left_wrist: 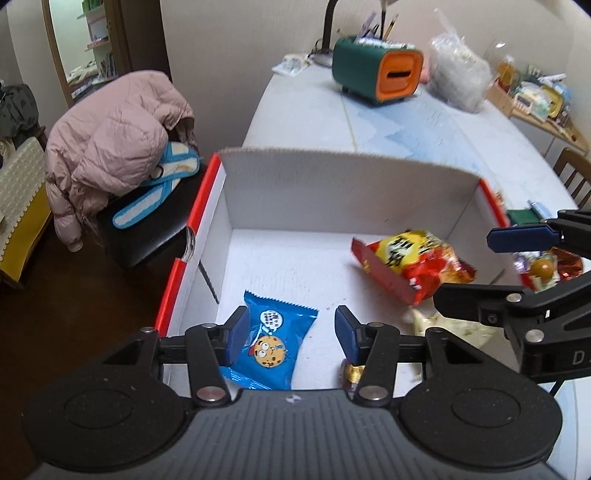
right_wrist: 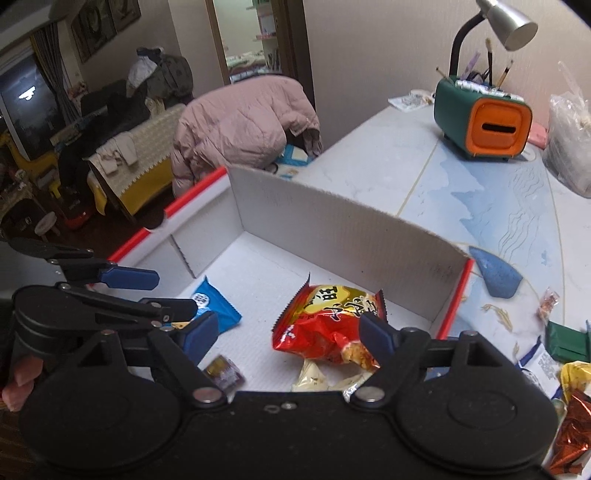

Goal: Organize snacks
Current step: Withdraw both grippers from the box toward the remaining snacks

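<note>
Left hand-held gripper: nearest the lens, jaws released and standing apart above the blue cookie packet; the left pad overlaps the packet's edge in view, the right pad is clear of it, and nothing is pinched.
Right hand-held gripper: jaws spread wide over the red-and-yellow snack bag, pressing on nothing; the bag rests on the box floor.
Snacks already in: the blue packet sits at the box's near left, the red bag towards its right side, with a small gold-wrapped sweet and a pale wrapper at the near edge.
Box: a white corrugated carton with a red rim, open-topped, at the desk's edge, its far wall upright.
Snacks still out: foil-wrapped pieces lie on the desk just right of the box.
Beyond: a green-and-orange organiser with pens, a lamp and a clear plastic bag stand well behind the box; a pink jacket is draped over a chair off the desk.
Step in hand: by appearances, two snacks freshly dropped, both tools empty above the carton.
Next move: probably swinging the right tool out to the loose pieces beside the box, clearing the red rim on the way.
</note>
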